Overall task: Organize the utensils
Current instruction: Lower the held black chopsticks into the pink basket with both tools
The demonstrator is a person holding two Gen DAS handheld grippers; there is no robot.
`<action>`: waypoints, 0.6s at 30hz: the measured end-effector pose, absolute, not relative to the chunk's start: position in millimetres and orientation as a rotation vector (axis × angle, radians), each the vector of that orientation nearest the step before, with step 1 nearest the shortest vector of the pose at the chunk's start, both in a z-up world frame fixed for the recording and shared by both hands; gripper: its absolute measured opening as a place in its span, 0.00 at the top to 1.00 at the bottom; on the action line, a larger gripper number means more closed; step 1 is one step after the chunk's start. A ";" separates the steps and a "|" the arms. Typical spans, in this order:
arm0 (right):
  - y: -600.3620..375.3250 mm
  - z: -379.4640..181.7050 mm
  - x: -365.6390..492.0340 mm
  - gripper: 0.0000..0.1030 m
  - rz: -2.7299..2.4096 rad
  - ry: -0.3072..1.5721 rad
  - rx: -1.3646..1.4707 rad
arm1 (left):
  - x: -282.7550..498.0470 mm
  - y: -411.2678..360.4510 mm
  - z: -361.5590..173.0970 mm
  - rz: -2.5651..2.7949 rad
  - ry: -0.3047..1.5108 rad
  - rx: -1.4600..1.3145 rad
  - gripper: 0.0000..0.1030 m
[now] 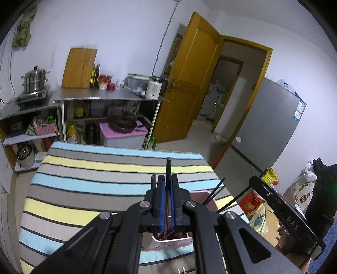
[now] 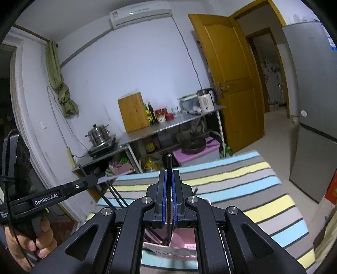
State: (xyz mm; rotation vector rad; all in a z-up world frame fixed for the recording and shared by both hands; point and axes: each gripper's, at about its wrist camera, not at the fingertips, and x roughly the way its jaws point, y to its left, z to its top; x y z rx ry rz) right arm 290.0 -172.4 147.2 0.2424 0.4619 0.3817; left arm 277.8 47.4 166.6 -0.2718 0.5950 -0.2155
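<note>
Between each tool's (image 1: pixel 167 185) (image 2: pixel 169 181) pads, one dark chopstick (image 1: pixel 168 168) (image 2: pixel 169 166).

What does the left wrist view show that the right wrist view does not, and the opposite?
Only the left wrist view: bags and clutter on the floor beside the table. Only the right wrist view: an air conditioner high on the wall and the person's hand on the left gripper's handle. Both: a pink holder on the striped cloth, and each gripper shut on a dark stick.

The pink holder (image 1: pixel 168 242) sits mostly hidden behind the jaws.
</note>
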 end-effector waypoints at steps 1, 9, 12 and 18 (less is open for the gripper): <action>-170.0 143.5 291.6 0.96 0.382 0.469 0.242 | 280.2 47.8 162.0 -0.214 0.604 -0.272 0.95; -161.8 116.2 301.1 0.96 0.400 0.536 0.233 | 290.2 44.9 134.9 -0.203 0.664 -0.268 0.95; -159.4 108.3 302.3 0.96 0.418 0.561 0.224 | 291.7 43.3 129.9 -0.192 0.675 -0.252 0.95; -162.5 108.5 301.5 0.92 0.418 0.583 0.213 | 287.8 39.6 129.6 -0.187 0.674 -0.233 0.91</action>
